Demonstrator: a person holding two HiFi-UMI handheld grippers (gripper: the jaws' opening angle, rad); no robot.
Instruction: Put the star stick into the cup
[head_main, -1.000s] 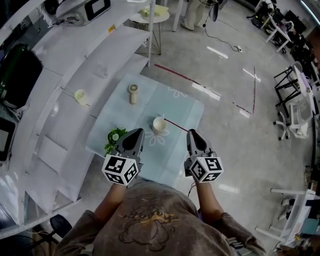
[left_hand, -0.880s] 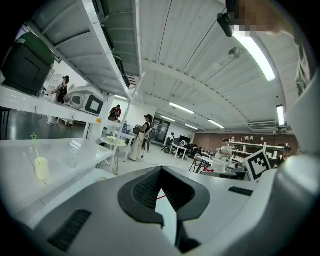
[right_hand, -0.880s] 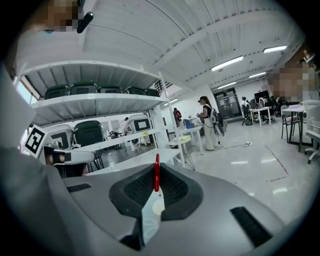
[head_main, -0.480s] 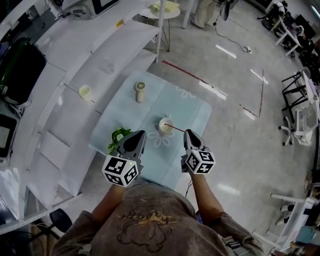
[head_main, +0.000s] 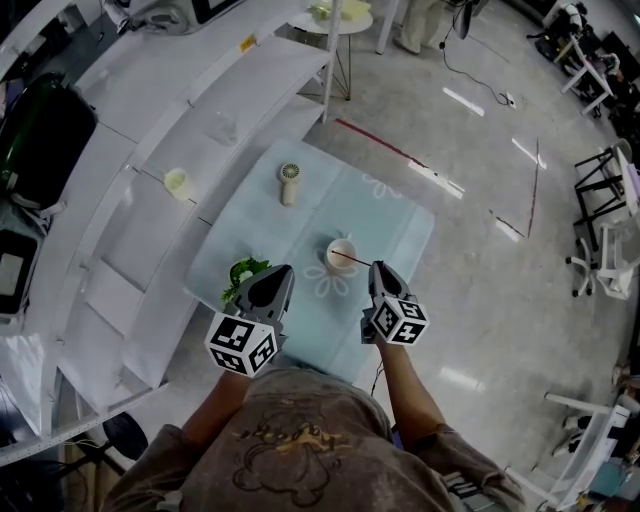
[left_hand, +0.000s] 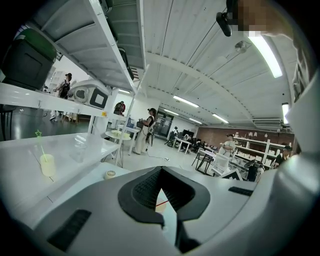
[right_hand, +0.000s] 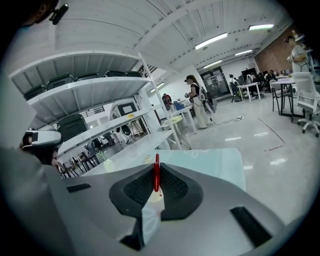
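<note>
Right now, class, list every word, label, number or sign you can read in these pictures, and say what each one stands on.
No readable text.
Marker cube on the left gripper: black-and-white square patterns, no letters.
Marker cube on the right gripper: the same.
Yellow tag on the shelf: too small to read.
Shirt print: too blurred to read.

We find no word, number or brand that can be read anywhere. The cubes on the left tool (head_main: 277, 271) and the right tool (head_main: 378, 268) carry only black-and-white square markers, without letters or digits. A small yellow label (head_main: 247, 43) on the edge of a shelf (head_main: 200, 95) is too small for us to read
</note>
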